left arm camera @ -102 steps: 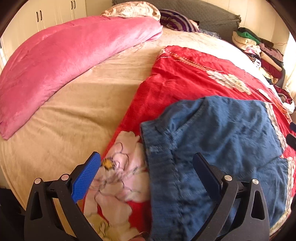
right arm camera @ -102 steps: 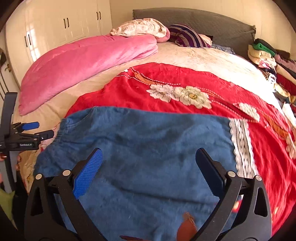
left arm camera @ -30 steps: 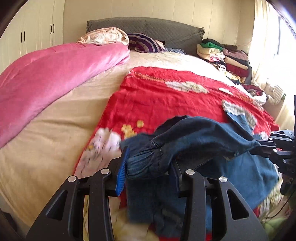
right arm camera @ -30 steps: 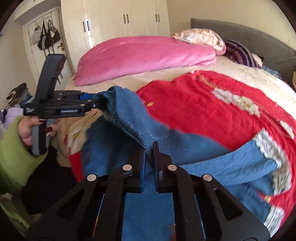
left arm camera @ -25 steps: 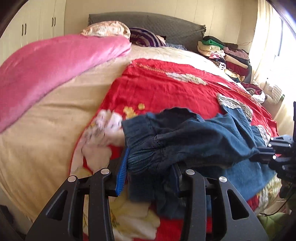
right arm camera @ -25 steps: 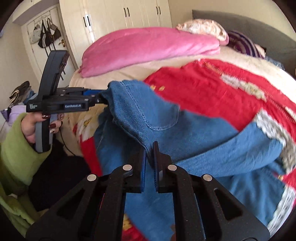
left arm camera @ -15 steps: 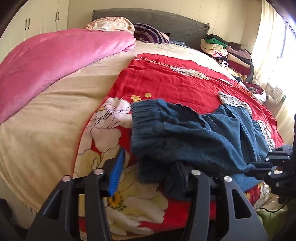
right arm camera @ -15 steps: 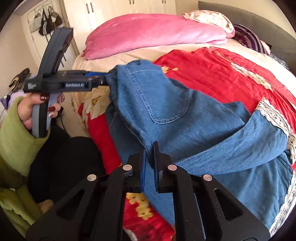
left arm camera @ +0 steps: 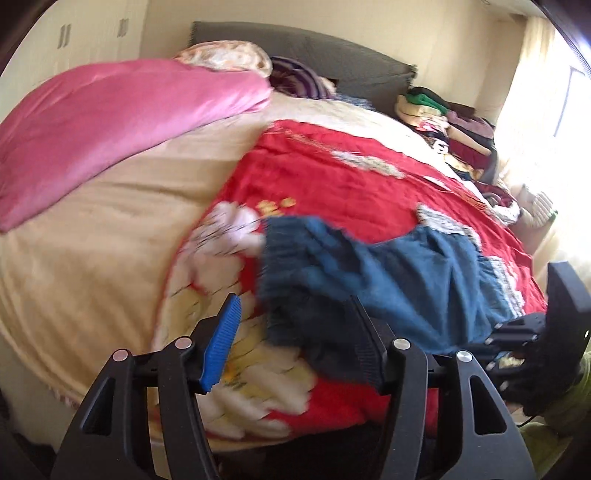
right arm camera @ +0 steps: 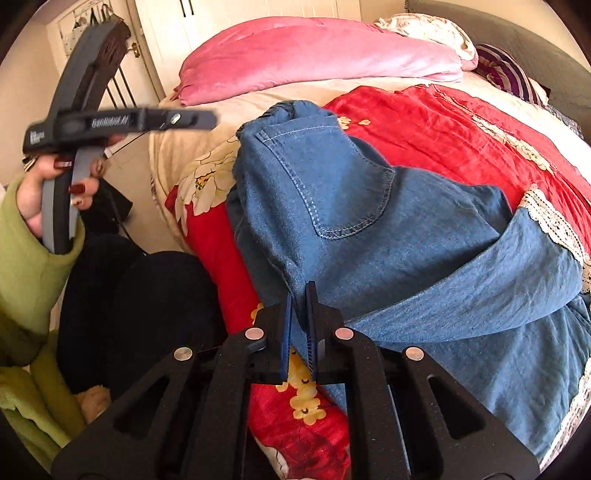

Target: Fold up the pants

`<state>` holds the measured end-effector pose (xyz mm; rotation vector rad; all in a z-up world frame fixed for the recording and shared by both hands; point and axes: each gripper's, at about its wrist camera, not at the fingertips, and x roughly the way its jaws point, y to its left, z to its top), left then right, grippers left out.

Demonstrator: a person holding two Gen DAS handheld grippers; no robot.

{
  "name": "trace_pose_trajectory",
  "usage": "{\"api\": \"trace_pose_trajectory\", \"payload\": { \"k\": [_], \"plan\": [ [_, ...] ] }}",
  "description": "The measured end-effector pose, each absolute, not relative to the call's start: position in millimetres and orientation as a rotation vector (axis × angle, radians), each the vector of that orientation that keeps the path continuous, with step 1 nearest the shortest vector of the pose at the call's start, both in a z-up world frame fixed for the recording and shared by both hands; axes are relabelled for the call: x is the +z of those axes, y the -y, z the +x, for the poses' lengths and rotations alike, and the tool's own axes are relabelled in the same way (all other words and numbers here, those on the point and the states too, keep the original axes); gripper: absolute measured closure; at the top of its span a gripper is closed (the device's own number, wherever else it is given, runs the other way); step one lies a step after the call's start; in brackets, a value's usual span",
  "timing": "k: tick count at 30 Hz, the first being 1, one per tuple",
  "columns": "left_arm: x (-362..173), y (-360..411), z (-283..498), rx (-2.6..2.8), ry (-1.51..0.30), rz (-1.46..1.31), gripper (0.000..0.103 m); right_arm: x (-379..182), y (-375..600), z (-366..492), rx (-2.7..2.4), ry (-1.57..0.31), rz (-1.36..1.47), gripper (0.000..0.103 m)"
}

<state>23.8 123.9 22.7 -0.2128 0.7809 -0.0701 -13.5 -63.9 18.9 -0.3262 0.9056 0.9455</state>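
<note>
Blue denim pants [right arm camera: 388, 236] with lace hems lie folded over on a red flowered blanket [right arm camera: 461, 140] on the bed. In the left wrist view the pants [left arm camera: 406, 277] lie ahead and right, blurred. My left gripper [left arm camera: 291, 332] is open and empty, drawn back from the waistband; it also shows in the right wrist view [right arm camera: 199, 120], held up at the left. My right gripper [right arm camera: 300, 306] is shut on the pants at the near edge of the fold; it shows in the left wrist view [left arm camera: 476, 347] at the right.
A pink duvet [left arm camera: 110, 122] lies along the far left of the bed. Pillows [left arm camera: 229, 59] and a grey headboard [left arm camera: 332, 55] are at the back. A pile of clothes [left arm camera: 443, 122] sits at the far right. Cupboard doors [right arm camera: 236, 11] stand behind.
My left gripper has opened, let go of the waistband and pulled back and up. The pants have come down folded onto the blanket. My right gripper stays shut on the cloth.
</note>
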Motion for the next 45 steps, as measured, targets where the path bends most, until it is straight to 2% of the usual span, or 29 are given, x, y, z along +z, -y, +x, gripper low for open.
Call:
{"api": "trace_pose_trajectory", "payload": {
  "k": [5,11,15,18,21,24,31,39,42,45],
  "plan": [
    [20,-84,50,-0.108,-0.791,-0.132,0.046,16,65,-17,0.958,-0.919,-0.318,0.097],
    [-37,-90,60,-0.001,-0.945,-0.115,0.044,21,72,-19,0.966,-0.931,-0.296,0.094],
    [-42,-103,52,-0.026,-0.953,-0.182,0.043,39,80,-12,0.940,-0.871,-0.226,0.077],
    [-43,-99,52,-0.019,-0.952,-0.162,0.043,32,71,-3,0.901,-0.886,-0.240,0.075],
    [-43,-97,51,-0.016,-0.949,-0.155,0.043,7,59,2,0.881,-0.995,-0.264,0.074],
    [-45,-98,51,-0.019,-0.951,-0.158,0.042,-12,52,-4,0.878,-1.045,-0.300,0.067],
    [-39,-99,45,-0.011,-0.938,-0.173,0.041,15,67,-4,0.905,-0.993,-0.234,0.064],
    [-11,-102,27,-0.001,-0.881,-0.179,0.042,41,96,-2,0.820,-0.922,-0.187,0.053],
    [1,-101,22,0.002,-0.857,-0.165,0.038,44,106,3,0.791,-0.910,-0.162,0.048],
    [9,-96,19,-0.008,-0.844,-0.152,0.037,46,109,13,0.769,-0.891,-0.153,0.044]
  ]
}}
